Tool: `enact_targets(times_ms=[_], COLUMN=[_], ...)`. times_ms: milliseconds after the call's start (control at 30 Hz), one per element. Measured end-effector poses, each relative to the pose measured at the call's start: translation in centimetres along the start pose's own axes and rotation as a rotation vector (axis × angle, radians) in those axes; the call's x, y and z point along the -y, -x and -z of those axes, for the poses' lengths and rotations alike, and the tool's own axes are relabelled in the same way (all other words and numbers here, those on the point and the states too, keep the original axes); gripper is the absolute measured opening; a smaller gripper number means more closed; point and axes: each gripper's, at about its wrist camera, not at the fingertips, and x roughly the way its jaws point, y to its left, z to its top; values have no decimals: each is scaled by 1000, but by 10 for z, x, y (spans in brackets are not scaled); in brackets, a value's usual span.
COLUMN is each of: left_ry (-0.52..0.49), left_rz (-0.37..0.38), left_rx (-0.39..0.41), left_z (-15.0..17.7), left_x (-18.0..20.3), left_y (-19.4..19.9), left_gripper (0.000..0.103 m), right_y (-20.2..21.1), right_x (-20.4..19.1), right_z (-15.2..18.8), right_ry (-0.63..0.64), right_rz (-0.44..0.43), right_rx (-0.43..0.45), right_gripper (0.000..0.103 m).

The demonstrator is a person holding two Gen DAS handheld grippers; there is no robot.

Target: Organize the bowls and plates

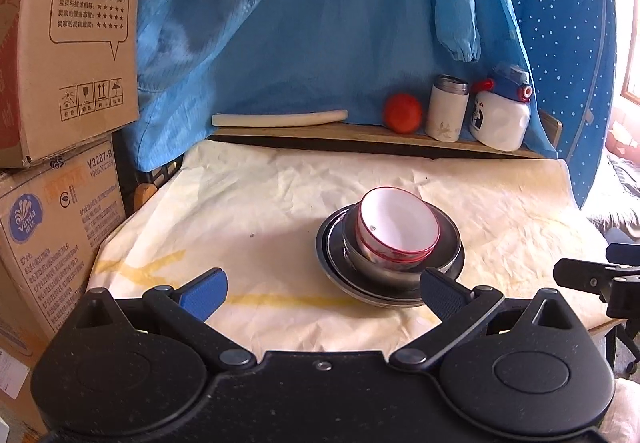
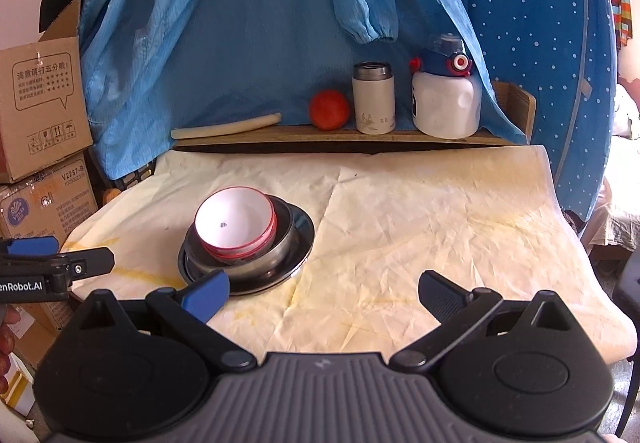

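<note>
A white bowl with a red rim [image 1: 396,229] sits tilted inside a steel bowl [image 1: 376,263], which rests on stacked steel plates [image 1: 452,247] on the cream cloth. The same stack shows in the right wrist view: white bowl [image 2: 234,225], steel bowl [image 2: 276,251], plates [image 2: 302,231]. My left gripper [image 1: 324,293] is open and empty, just in front of and left of the stack. My right gripper [image 2: 324,293] is open and empty, in front of and right of the stack. Each gripper's side shows in the other's view.
A wooden shelf [image 2: 280,135] at the back holds a white stick [image 2: 228,129], a tomato [image 2: 329,109], a white thermos [image 2: 373,99] and a white bottle with a blue lid [image 2: 445,95]. Cardboard boxes [image 1: 60,55] stand at the left. Blue cloth hangs behind.
</note>
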Motion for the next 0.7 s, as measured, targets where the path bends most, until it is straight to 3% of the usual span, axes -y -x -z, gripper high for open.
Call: enact_targets(times_ms=[700], left_ry=[5], left_rz=[9], left_rx=[-15], left_z=[2], left_x=[-6], left_y=[-1], left_gripper=[102], right_y=[-1], right_x=[-11], right_z=[5], right_ry=[12], right_rz=[13], right_rx=[-21], right_gripper=[103])
